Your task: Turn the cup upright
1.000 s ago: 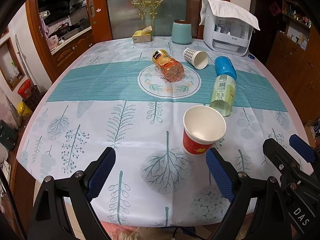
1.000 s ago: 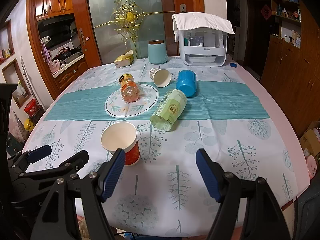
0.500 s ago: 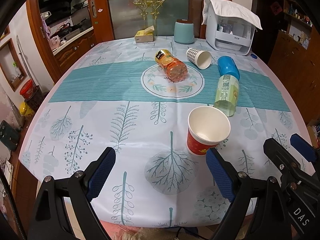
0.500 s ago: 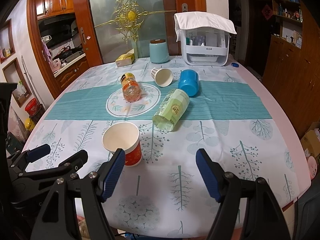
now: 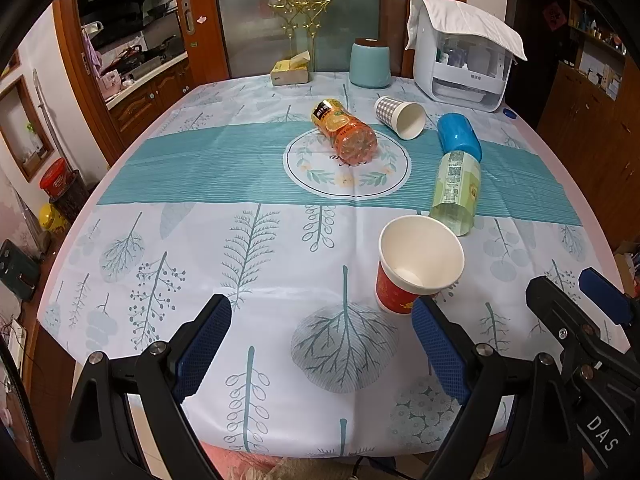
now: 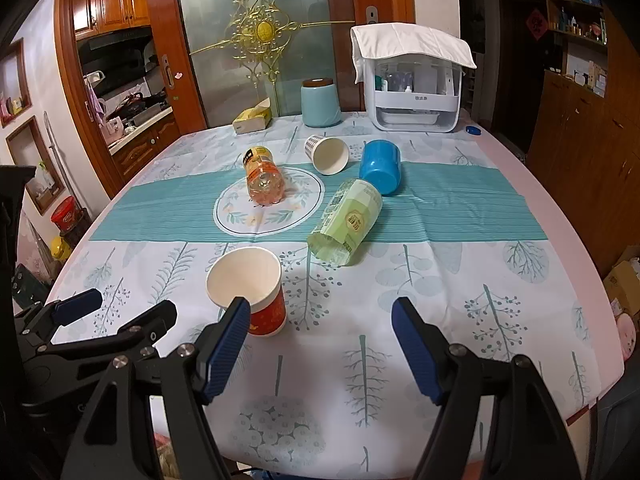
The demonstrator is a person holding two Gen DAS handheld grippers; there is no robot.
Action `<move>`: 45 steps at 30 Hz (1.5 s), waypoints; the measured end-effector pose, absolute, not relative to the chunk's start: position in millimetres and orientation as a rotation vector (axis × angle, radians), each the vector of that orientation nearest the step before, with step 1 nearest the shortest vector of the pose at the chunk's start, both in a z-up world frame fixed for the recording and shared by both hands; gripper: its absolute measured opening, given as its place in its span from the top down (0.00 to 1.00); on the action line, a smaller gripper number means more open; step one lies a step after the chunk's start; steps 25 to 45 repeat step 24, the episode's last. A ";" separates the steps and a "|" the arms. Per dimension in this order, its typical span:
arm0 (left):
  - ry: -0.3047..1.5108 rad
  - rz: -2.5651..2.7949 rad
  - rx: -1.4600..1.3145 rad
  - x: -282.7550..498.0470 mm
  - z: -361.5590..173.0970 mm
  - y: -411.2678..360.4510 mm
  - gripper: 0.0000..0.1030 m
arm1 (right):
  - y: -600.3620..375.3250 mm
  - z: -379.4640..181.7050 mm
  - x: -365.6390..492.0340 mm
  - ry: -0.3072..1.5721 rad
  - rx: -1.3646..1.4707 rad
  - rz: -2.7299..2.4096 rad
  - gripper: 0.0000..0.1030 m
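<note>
Near the desk (image 5: 120, 280) edge, the red cup (image 5: 416, 264) is set upright, so both tongs, left (image 5: 320, 348) and right (image 6: 320, 344), are held wide open, empty.

A red paper cup (image 5: 416, 268) (image 6: 250, 288) with a white interior is seen standing upright on its base, mouth open toward the ceiling and nothing visible inside. Gold-coloured markings are printed on its red outer wall; they cannot be read. It is placed on the pale, tree-patterned part of the tablecloth covering the desk (image 5: 248, 240) (image 6: 440, 280), toward the near edge and outside the teal stripe. It is not touched by anything. Its rim appears round and undented, and the wall tapers down toward the narrower base.
</note>
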State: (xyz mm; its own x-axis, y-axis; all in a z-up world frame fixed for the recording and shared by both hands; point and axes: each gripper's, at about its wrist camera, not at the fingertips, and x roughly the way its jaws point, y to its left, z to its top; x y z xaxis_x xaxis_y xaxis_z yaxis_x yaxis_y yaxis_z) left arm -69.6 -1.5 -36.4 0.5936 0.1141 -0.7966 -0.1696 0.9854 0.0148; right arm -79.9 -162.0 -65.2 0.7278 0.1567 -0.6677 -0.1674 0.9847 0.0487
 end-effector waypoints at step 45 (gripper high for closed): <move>0.946 0.159 -0.088 -67.2 -38.7 -3.1 0.12 | -162.9 -68.8 -78.2 0.742 -0.006 0.171 0.28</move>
